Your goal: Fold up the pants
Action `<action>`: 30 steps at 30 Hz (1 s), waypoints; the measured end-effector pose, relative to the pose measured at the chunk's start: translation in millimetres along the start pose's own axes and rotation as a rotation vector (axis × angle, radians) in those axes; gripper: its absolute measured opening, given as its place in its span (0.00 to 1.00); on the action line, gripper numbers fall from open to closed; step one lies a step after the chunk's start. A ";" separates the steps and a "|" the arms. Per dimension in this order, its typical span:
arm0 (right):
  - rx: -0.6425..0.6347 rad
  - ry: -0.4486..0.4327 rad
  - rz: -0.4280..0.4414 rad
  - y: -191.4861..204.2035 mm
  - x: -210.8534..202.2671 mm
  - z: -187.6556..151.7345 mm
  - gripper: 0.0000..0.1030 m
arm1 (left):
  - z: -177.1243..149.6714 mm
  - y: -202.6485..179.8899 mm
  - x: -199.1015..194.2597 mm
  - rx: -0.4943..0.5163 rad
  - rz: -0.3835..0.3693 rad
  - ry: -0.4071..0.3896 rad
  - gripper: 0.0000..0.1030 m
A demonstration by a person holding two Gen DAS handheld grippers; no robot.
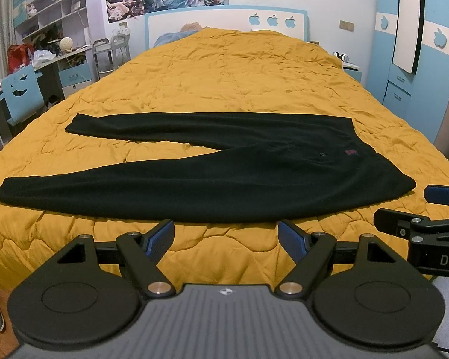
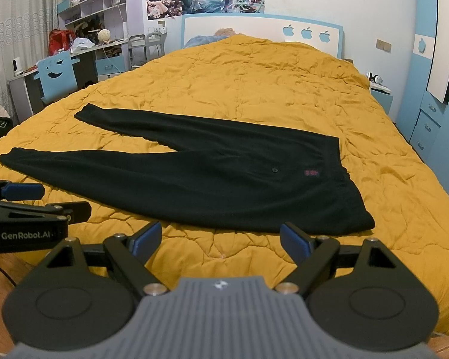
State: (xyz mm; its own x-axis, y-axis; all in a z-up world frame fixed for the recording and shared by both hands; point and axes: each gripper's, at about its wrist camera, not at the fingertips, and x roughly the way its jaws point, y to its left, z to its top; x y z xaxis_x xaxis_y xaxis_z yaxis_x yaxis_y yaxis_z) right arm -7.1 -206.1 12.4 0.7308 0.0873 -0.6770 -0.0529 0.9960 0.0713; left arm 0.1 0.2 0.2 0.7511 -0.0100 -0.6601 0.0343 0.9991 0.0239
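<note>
Currently, black pants (image 1: 224,173) lie flat near the bed's (image 1: 224,74) front edge; left gripper (image 1: 226,237) and right gripper (image 2: 221,237) hover wide apart, empty.

Pants (image 1: 194,176) plain black, small red patch (image 1: 350,152) near waistband. Quilt (image 1: 239,71) mustard yellow, stitched crinkle pattern. Headboard (image 1: 224,19) white, light-blue trim with apple cutouts; tool pads (image 1: 161,239) blue on black arms.

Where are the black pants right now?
The pants lie flat on the yellow quilt, spread across the near end of the bed, waist to the right, legs to the left, just beyond both open grippers.
</note>
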 end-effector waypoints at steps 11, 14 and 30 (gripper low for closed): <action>0.001 0.000 -0.001 0.1 -0.4 0.1 0.80 | -0.1 -4.5 2.2 0.002 -0.001 0.001 0.89; 0.002 0.000 -0.002 0.0 -0.4 0.2 0.80 | -0.1 -4.5 2.3 0.002 -0.001 0.002 0.89; 0.008 0.003 -0.003 0.1 -1.7 0.1 0.80 | -0.3 -5.5 2.4 0.005 0.000 0.001 0.89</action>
State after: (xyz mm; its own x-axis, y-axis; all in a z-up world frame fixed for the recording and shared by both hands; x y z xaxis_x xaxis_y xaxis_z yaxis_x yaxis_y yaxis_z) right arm -8.3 -206.1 13.7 0.7286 0.0839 -0.6797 -0.0448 0.9962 0.0750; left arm 1.5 -5.3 -1.8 0.7505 -0.0100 -0.6608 0.0374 0.9989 0.0273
